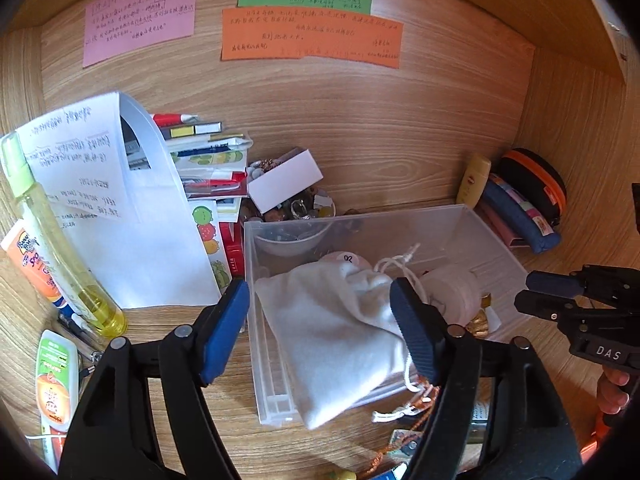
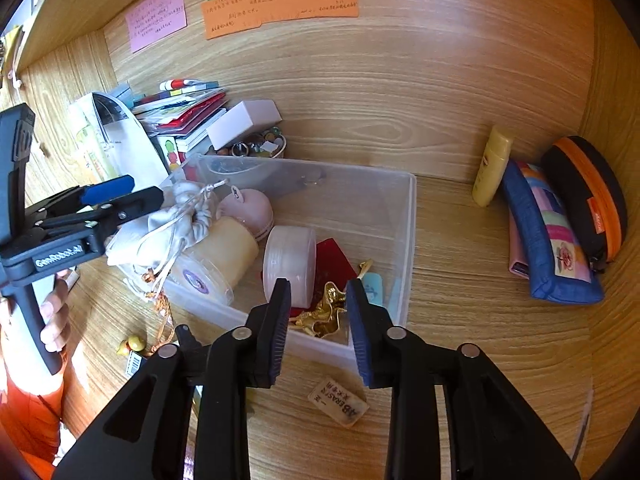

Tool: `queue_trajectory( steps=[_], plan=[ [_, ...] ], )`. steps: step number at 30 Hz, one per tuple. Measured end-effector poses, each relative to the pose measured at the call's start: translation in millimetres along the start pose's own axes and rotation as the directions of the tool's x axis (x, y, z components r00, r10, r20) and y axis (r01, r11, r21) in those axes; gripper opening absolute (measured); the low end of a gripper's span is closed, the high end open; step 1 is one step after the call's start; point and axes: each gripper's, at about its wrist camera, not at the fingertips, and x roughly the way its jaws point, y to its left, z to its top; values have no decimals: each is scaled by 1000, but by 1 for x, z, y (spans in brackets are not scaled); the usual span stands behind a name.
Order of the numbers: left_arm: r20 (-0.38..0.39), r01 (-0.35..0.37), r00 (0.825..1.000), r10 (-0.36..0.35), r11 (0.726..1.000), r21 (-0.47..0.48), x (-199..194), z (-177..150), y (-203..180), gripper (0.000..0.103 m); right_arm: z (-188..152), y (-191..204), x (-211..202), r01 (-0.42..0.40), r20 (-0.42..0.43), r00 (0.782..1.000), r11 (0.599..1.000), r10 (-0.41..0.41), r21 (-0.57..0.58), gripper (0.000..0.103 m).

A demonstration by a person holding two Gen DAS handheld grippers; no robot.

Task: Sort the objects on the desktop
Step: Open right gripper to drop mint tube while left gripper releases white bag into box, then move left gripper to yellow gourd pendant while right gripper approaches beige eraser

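Note:
A white drawstring pouch (image 1: 332, 320) lies draped over the near wall of a clear plastic box (image 1: 440, 220). My left gripper (image 1: 320, 328) straddles the pouch with its jaws wide; the left pad stands clear of the cloth, so it is open. In the right wrist view the pouch (image 2: 160, 228) rests on a yellowish tape roll (image 2: 224, 252) beside the left gripper (image 2: 144, 192). My right gripper (image 2: 318, 320) hangs over the box's (image 2: 412, 200) near rim, jaws a little apart and holding nothing. A gold trinket (image 2: 324, 312) lies in the box below them.
Also in the box are a round translucent case (image 2: 290, 260), a pink round thing (image 2: 248, 208) and a red card (image 2: 336, 264). Papers (image 1: 120, 208), a yellow bottle (image 1: 60, 248) and a trinket bowl (image 2: 256, 148) crowd the left. Pencil cases (image 2: 548, 240) lean at the right. An eraser (image 2: 340, 402) lies near.

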Motion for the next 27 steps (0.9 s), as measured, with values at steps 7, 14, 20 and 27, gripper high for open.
queue_trajectory(
  steps=[7,14,20,27],
  plan=[
    [30,-14,999,14,1000,18,-23,-6,-5,94,-5,-2,-14,20,33,999,1000,-20,22,59],
    [12,-24,1000,24,1000,19,-40,-18,-2,98,-13,1,-25,28,47,998,999,-29,17,71],
    [-28,-73,997,74,997,34,-47,-40,7,98,-23,2,-27,50,36,998,999,-50,9,71],
    [-128,-102,986,105,994,30,-37,-73,21,98,-40,-6,-16,83,-24,996,996,-82,24,71]
  ],
)
